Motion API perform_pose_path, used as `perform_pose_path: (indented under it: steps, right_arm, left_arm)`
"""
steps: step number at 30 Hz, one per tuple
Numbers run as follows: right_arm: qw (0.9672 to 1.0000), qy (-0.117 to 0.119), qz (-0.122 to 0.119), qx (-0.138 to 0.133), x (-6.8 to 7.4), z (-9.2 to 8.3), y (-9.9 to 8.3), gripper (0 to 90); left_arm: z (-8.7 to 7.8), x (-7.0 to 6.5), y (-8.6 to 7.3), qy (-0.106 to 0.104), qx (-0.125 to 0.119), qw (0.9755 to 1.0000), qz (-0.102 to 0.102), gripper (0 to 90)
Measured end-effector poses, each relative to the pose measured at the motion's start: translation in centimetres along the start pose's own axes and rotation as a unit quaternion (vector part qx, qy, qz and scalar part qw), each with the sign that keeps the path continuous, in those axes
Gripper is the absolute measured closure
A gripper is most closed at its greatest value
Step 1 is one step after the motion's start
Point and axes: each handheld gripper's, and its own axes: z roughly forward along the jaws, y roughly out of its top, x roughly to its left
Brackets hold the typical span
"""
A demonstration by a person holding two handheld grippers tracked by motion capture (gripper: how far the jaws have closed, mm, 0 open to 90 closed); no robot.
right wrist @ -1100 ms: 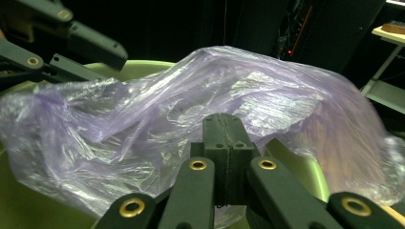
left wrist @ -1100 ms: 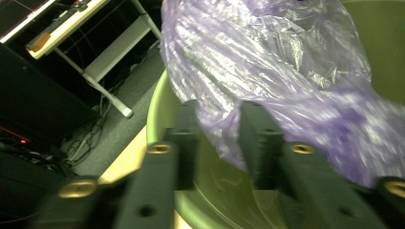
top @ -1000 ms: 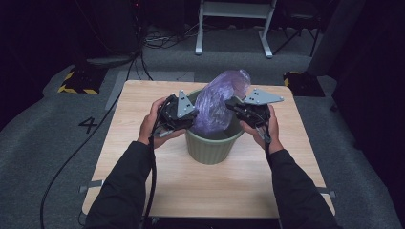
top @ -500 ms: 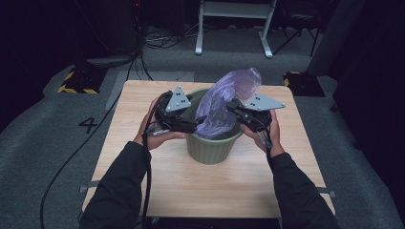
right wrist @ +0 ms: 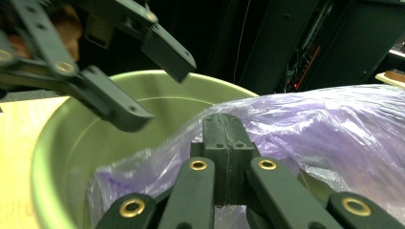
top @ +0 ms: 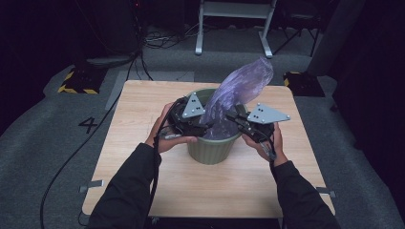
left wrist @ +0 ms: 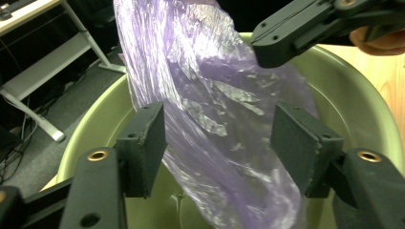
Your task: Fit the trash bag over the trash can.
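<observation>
A purple plastic bag [top: 241, 88] rises out of a green bin [top: 212, 150] at the middle of the table and leans to the far right. My left gripper [top: 206, 126] reaches over the bin's left rim. Its jaws have just been closing, and they stand apart with the bag [left wrist: 215, 119] loose between the pads [left wrist: 143, 143]. My right gripper [top: 235, 117] comes in over the right rim. In the right gripper view its jaws [right wrist: 224, 124] are shut, with the bag's film [right wrist: 334, 124] pinched and bunched around them, above the bin [right wrist: 62, 157].
The bin stands on a light wooden table [top: 143, 109] with bare wood all round it. Beyond the table's far edge are a white metal frame [top: 231, 21] and cables [top: 157, 40] on the grey floor. A black cable [top: 86, 143] trails off the left side.
The bag has been drawn taller and now leans toward the far right. My left gripper has shifted right, over the bin's rim. My right gripper has come slightly nearer.
</observation>
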Motion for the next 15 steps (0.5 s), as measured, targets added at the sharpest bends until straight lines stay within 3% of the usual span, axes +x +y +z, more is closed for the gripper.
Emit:
perform_pose_path:
  steps: [4, 8, 11, 15]
  right_arm:
    - [0.9999, -0.001, 0.005, -0.009, 0.2, -0.7, -0.2, 90.0]
    - [0.9999, -0.002, 0.009, -0.004, 0.1, -1.0, -0.6, 90.0]
    - [0.9999, -0.008, 0.012, -0.003, 0.1, -1.3, -0.9, 90.0]
    - [0.9996, -0.012, 0.023, -0.007, -0.3, -1.7, -1.2, 89.3]
  left_arm:
    - [1.2, -0.5, 0.3, -0.004, 0.018, 0.9998, 0.012, 46.6]
    - [2.1, -1.0, 0.5, -0.020, 0.029, 0.9990, 0.027, 65.8]
    - [2.6, -1.2, 0.7, -0.020, 0.034, 0.9984, 0.041, 78.0]
    - [2.8, -1.2, 0.8, -0.013, 0.040, 0.9985, 0.037, 89.7]
